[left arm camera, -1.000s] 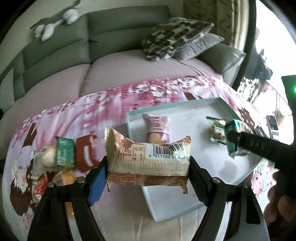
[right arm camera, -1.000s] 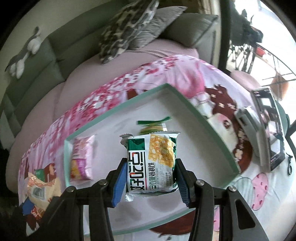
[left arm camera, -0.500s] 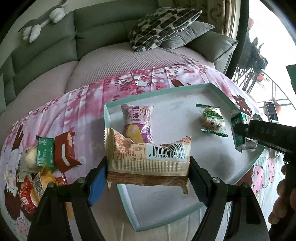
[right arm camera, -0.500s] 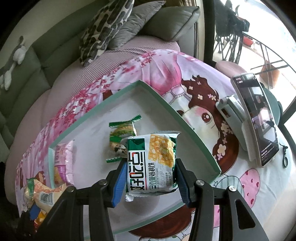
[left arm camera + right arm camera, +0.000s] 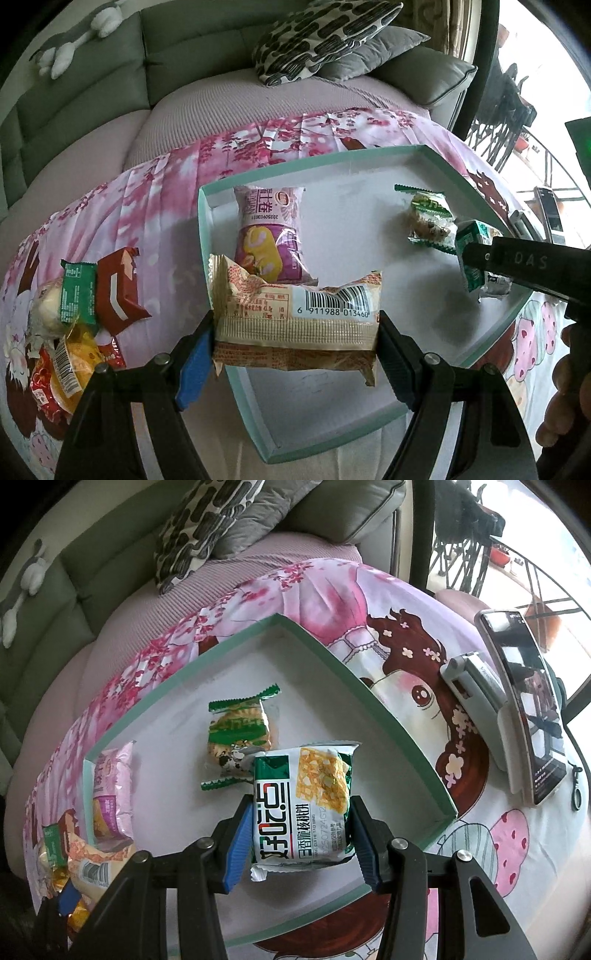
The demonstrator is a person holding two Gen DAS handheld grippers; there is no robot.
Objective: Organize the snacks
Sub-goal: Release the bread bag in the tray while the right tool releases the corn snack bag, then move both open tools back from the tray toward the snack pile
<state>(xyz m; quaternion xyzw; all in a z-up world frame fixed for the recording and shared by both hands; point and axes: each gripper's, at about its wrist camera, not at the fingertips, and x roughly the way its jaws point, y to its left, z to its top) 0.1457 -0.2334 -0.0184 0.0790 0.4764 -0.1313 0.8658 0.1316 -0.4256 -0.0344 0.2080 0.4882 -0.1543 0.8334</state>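
Both grippers (left, right) have sunk, seemingly, toward the tray, clamping snack packets.

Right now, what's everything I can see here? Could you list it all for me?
tray: one, white with a teal rim, on the cloth
pink snack packet: one, lying in the tray's left part
green-edged biscuit packet: one, lying mid-tray
loose snack pile: several, red, green and yellow, on the cloth left of the tray
flowered cloth: one, pink, covering the surface
sofa: one, grey-green, behind
cushions: two, one patterned and one grey, on the sofa
plush toy: one, grey and white, on the sofa back
phone on stand: one, right of the tray
beige barcode packet: one, in the left gripper
green-and-white packet: one, in the right gripper
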